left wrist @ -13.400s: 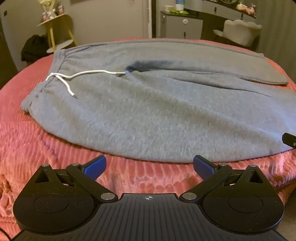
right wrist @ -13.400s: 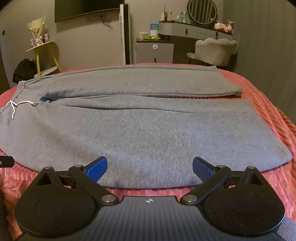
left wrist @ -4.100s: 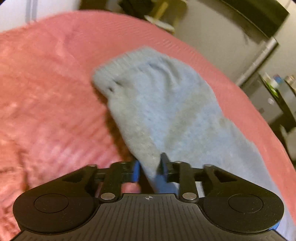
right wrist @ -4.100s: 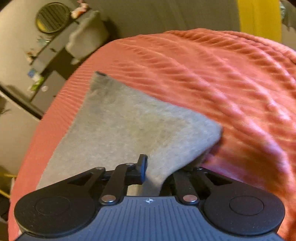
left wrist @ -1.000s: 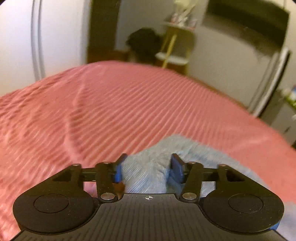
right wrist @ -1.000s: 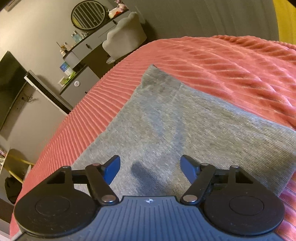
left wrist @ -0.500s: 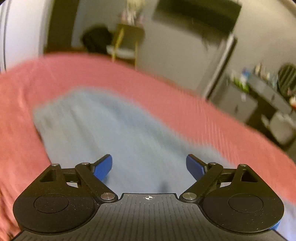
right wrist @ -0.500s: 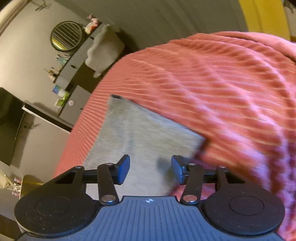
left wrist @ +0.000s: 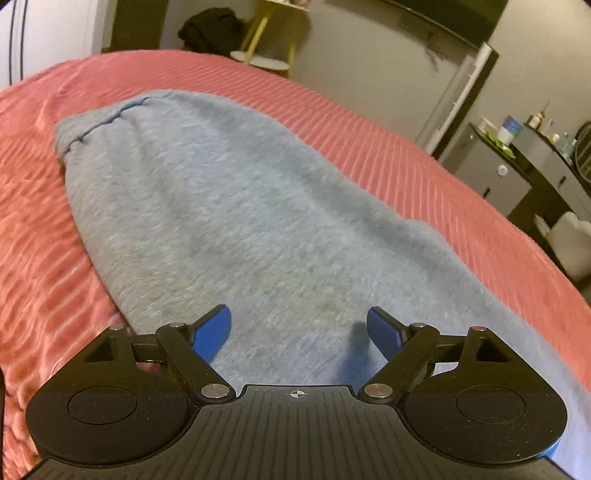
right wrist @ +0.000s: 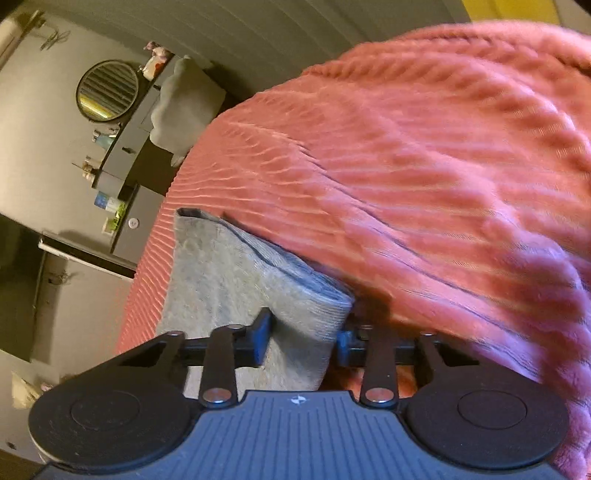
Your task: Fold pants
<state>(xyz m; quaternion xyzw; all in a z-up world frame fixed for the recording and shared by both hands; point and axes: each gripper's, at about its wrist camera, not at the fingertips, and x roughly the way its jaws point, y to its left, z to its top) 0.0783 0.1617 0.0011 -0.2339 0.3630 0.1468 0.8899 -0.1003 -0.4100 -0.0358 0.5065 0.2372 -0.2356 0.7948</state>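
left gripper: on my feed the left gripper (left wrist: 298,325) hangs low over the sweatpants, its blue fingers (left wrist: 211,331) spread wide with nothing between them, just grey fabric below.

sweatpants: the grey sweatpants (left wrist: 236,229) lie as one long folded strip on the bed, running away from the left camera up to a gathered waistband (left wrist: 110,118) at the far left end. Bit blurry on my end, so I can't read finer detail in the cloth.

bedspread: a ribbed coral-pink bedspread (left wrist: 388,147) covers the bed on both sides of the strip.

room, left view: a yellow-legged side table (left wrist: 266,40) and a dark bundle (left wrist: 210,29) sit past the bed; a grey cabinet (left wrist: 491,173) with bottles on top is off to the right.

right gripper: the right gripper (right wrist: 304,338) has its fingers (right wrist: 261,334) closed in on a corner of the sweatpants (right wrist: 236,288), pinching the layered cuff end between them. The cloth bunches where it's held and the stacked edges show along its right side.

bedspread, right view: the same pink bedspread (right wrist: 424,184) fills the right of this tilted view, heavily blurred near the edge.

room, right view: a round mirror (right wrist: 107,90) hangs above a dark dresser (right wrist: 125,147) at the upper left.
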